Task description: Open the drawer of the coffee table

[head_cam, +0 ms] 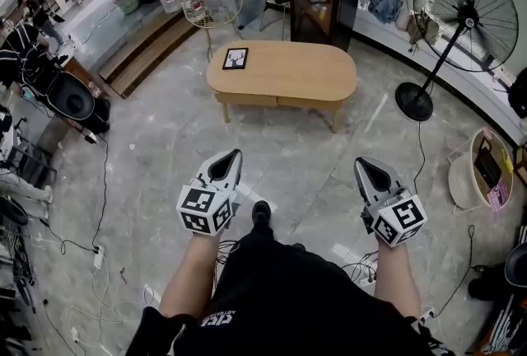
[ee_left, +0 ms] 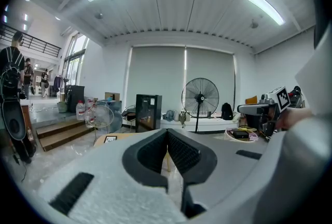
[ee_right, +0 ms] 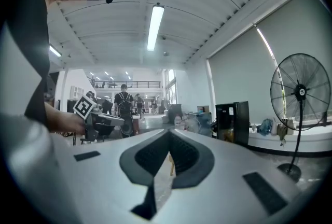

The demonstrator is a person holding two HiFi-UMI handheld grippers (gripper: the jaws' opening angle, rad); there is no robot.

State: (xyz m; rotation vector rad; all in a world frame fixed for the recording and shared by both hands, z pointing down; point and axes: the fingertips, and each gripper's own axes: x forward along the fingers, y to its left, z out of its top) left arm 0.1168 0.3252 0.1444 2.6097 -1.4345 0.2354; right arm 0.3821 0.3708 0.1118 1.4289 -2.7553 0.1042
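Standing well back from the coffee table (head_cam: 284,70), you hold the left gripper (head_cam: 234,156) and right gripper (head_cam: 363,165) closed, nothing reachable yet.

The person holds the left forearm (head_cam: 191,274) and the right forearm (head_cam: 402,280) out ahead, side by side and well apart. The left gripper (head_cam: 235,156) points forward and slightly down, its jaws pressed together with nothing between them. The right gripper (head_cam: 361,163) points forward about level, its jaws likewise closed and empty. A marker cube (head_cam: 204,210) sits at the rear of each gripper. One foot (head_cam: 261,214) shows between the grippers.
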